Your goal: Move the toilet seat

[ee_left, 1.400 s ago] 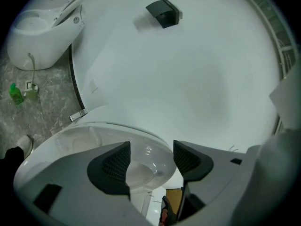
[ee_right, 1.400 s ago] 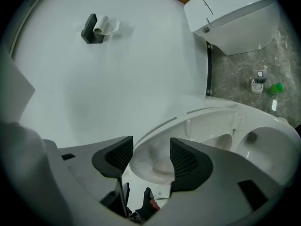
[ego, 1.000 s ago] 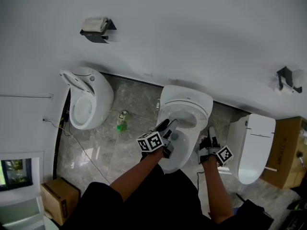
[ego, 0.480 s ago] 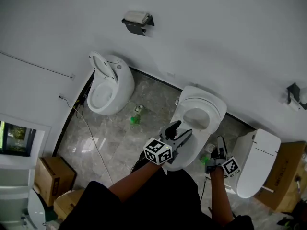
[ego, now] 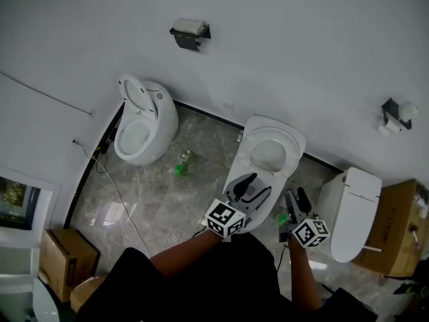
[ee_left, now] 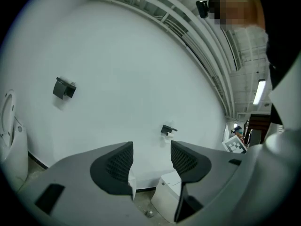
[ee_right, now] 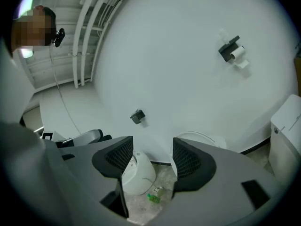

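The middle toilet [ego: 267, 154] is white with its bowl showing, and its seat or lid [ee_right: 202, 137] looks raised toward the wall. My left gripper [ego: 254, 186] hovers over the toilet's front rim. Its jaws are closing, with only the wall and a far toilet seen between them in the left gripper view [ee_left: 151, 160]. My right gripper [ego: 293, 197] hangs just right of the toilet's front, apart from it. It is open and empty, and looks past its jaws [ee_right: 151, 158] at the left toilet.
A round toilet [ego: 139, 129] with its lid up stands at the left, and a closed-lid toilet [ego: 352, 210] at the right. A green bottle [ego: 179, 169] lies on the marble floor. Paper holders [ego: 190, 32] [ego: 395, 115] hang on the wall. Cardboard boxes [ego: 64, 260] [ego: 395, 230] sit in both corners.
My left gripper has drawn back from the bowl's rim to the toilet's front edge. The right gripper has stayed beside the toilet. The head view has swung about.
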`<state>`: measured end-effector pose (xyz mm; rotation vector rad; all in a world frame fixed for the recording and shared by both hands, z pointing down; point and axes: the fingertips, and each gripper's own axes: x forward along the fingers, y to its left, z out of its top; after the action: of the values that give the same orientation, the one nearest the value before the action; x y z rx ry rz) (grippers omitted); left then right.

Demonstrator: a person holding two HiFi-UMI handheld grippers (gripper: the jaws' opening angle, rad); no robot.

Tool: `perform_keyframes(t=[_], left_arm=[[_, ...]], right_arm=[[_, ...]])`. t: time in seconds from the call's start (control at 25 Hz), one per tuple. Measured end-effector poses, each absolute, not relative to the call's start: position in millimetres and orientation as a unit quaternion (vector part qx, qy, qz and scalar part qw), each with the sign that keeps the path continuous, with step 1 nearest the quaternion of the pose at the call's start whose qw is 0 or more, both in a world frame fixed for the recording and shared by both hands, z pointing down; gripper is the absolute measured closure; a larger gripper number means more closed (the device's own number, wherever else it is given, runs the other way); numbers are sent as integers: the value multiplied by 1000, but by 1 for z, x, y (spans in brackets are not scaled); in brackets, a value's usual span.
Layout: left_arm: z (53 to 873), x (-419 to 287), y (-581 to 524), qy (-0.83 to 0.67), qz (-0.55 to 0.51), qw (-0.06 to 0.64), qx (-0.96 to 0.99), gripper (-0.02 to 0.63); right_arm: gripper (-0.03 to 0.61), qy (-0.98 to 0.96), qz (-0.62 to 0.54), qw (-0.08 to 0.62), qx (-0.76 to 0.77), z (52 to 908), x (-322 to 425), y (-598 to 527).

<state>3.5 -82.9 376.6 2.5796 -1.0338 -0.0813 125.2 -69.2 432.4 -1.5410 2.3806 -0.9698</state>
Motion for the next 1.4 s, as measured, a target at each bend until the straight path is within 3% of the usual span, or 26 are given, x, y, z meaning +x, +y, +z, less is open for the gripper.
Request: perform_keyframes(t=[0.2, 0.28, 0.48, 1.0, 1.32, 1.4], left_arm=[[359, -33, -10, -354, -36, 161, 921, 420], [353, -54, 21, -356, -28, 152, 922, 492], [342, -107, 79, -380, -25, 147, 913, 595], [312, -119, 179, -407, -27, 121, 905, 598], [298, -84, 264, -444, -21, 114, 888, 598], [299, -73, 290, -454, -21, 115, 883, 598]], right_arm=[[316, 796, -288, 50, -529, 412, 84, 4], [316, 787, -298, 59, -537, 409, 64, 39], [316, 788, -290, 37, -541, 399, 18, 113], [316, 819, -197, 19, -538, 332, 11, 180], [319, 851, -179, 30, -494, 310, 35, 258], [368, 859, -169, 32, -482, 309, 49, 285]])
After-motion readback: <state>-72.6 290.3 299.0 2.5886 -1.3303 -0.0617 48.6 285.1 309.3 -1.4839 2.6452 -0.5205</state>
